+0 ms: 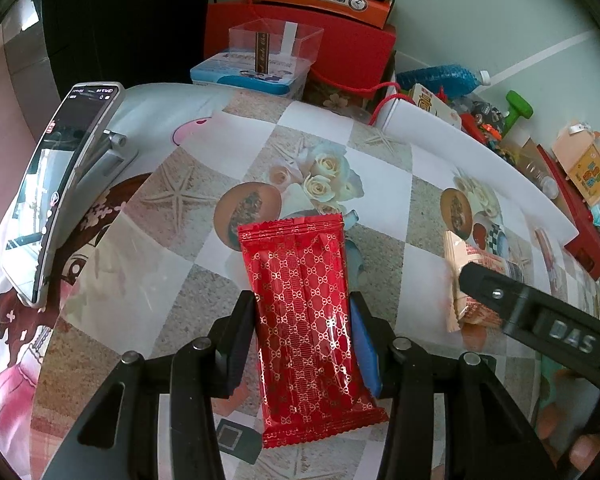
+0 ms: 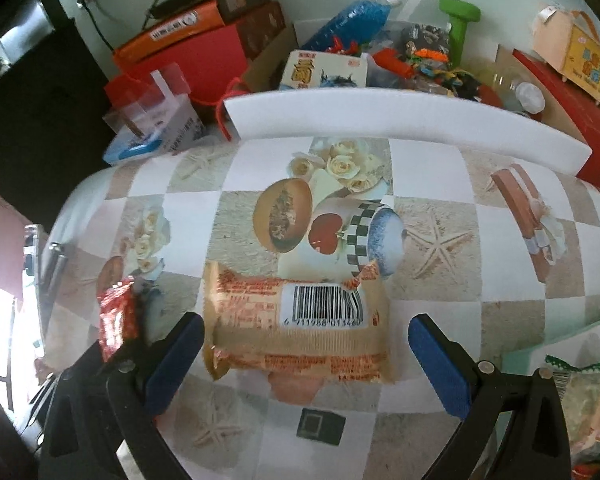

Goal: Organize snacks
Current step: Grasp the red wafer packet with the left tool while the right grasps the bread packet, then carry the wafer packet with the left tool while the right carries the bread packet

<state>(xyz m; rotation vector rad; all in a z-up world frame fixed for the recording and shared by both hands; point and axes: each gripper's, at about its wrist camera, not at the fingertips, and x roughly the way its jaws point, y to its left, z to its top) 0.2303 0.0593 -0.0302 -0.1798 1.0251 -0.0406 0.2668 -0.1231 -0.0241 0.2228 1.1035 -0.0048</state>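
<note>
- The left gripper was clamped on a red snack packet patterned in gold, its two pads pressing the packet's long sides; the packet stood lengthwise between them above the patterned tablecloth.
- The right gripper had its blue-padded fingers spread wide, one on either side of a beige snack packet without touching it.
- That beige packet lay flat on the tablecloth, barcode side up, near the table's front edge and to the right of the red one.
- In the right wrist view the red packet showed at the left, held in the other claw; that view was blurred there, so whether its end touched the cloth could not be told.
- A phone on a stand leaned at the table's left side.
- A white foam strip ran along the far edge of the table, with boxes, a blue bottle and assorted clutter behind it.
- A green-edged packet sat at the lower right of the right wrist view.
</note>
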